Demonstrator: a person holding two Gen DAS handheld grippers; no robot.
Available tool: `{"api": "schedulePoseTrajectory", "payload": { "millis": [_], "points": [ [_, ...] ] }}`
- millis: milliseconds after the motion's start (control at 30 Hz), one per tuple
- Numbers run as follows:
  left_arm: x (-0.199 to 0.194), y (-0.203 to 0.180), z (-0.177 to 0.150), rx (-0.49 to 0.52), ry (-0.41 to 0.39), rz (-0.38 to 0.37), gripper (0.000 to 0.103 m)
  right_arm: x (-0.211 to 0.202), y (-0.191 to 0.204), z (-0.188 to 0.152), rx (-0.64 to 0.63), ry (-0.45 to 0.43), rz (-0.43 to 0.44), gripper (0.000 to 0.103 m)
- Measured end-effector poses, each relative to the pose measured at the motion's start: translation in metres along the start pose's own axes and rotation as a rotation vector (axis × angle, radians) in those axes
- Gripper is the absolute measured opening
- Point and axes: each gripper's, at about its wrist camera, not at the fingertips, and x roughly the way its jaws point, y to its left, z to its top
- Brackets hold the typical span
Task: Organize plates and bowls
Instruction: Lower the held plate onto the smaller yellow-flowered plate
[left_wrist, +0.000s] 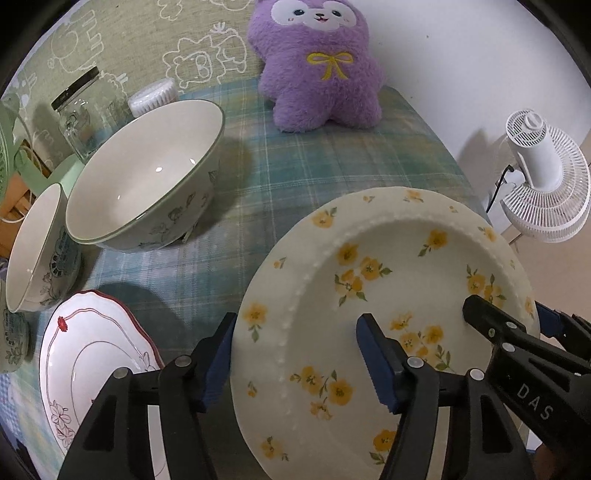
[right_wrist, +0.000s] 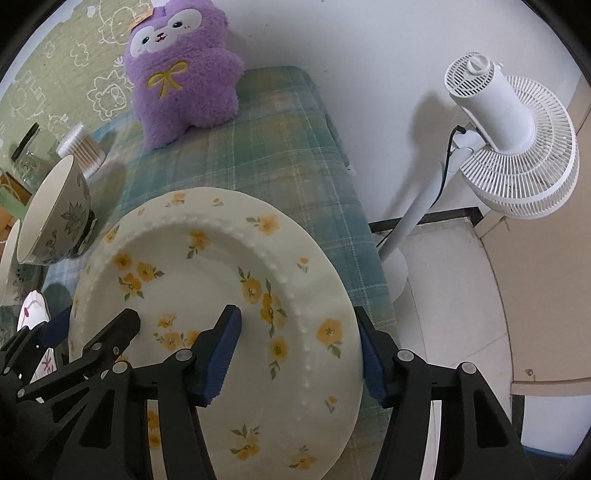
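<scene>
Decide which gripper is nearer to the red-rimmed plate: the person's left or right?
Left. The left gripper straddles the yellow-flowered plate's rim on the side beside the red-rimmed plate. The right gripper straddles the opposite rim, farther away.

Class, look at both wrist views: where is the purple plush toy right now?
The purple plush toy stands at the far end of the plaid-covered table, against the wall, beyond the yellow-flowered plate and right of the large bowl.

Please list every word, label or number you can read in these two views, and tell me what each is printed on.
"DAS": white letters on the black body of the right gripper, seen in the left wrist view.
"B": white outline letter in the animal drawings on the green wall covering.
Nothing else readable; the glass jar shows no legible label.
</scene>
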Motion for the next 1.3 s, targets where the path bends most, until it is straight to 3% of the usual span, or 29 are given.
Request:
{"api": "schedulePoseTrajectory", "payload": {
  "millis": [767,1300],
  "points": [
    [-0.032,0.009,-0.010,0.009,-0.004,-0.009,0.060,-0.033,0.007,-0.011,-0.002,0.002,-0.018,0.064],
    [-0.085,0.041,-0.056,0.013,-0.059,-0.025,0.060,-0.086,0.039,-0.056,-0.015,-0.044,-0.013,0.064]
  ]
}}
